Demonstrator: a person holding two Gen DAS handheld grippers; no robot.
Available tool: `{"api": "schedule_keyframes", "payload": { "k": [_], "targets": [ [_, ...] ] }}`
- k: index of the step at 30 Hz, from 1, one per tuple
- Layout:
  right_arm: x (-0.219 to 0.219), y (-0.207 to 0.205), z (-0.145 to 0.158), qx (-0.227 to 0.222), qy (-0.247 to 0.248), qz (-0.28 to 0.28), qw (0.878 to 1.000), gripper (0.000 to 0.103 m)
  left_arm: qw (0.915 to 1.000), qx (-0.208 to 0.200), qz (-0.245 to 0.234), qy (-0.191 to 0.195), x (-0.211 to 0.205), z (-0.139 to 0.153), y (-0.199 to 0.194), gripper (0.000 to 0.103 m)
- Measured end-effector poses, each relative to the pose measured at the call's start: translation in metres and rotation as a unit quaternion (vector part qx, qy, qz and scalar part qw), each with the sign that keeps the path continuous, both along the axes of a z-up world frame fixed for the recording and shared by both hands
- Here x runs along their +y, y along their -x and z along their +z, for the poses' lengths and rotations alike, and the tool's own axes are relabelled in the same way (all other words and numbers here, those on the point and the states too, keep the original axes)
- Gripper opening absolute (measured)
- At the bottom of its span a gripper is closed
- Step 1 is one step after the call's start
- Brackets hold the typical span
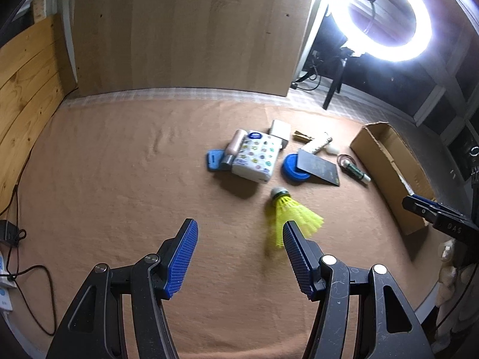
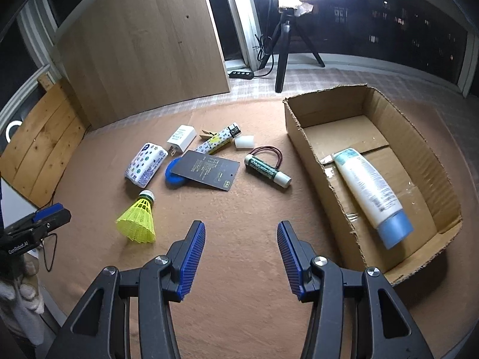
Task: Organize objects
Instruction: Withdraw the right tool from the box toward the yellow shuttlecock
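Note:
A yellow shuttlecock lies on the brown cloth just beyond my left gripper's right finger. My left gripper is open and holds nothing. My right gripper also stands open over bare cloth, left of a cardboard box. In the box lies a white tube with a blue cap. Scattered behind are a patterned tissue pack, a white charger, a dark card on a blue disc, a patterned lighter and a green stick.
A white cap and a red hair tie lie near the lighter. A wooden board leans behind the cloth. A ring light on a tripod stands at the back. Cables run along the left edge.

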State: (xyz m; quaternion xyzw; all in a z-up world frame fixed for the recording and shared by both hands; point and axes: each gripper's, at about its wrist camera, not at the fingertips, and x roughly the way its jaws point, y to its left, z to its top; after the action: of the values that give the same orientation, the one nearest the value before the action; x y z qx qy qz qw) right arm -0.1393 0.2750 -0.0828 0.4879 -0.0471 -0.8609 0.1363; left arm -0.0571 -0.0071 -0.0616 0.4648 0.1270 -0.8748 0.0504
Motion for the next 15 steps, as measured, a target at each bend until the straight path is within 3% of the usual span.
{"api": "schedule_keyframes", "payload": {
  "k": [6,15],
  "targets": [
    [-0.016,0.009,-0.007,-0.026,0.025,0.014,0.999,0.046,0.9999,-0.008,-0.002,-0.010,-0.014,-0.009,0.009,0.063],
    [-0.054,0.017,-0.023,-0.065,0.063,0.047,0.995,0.046,0.9987,-0.023,-0.037,-0.025,0.002,-0.031,0.015,0.062]
  ]
}}
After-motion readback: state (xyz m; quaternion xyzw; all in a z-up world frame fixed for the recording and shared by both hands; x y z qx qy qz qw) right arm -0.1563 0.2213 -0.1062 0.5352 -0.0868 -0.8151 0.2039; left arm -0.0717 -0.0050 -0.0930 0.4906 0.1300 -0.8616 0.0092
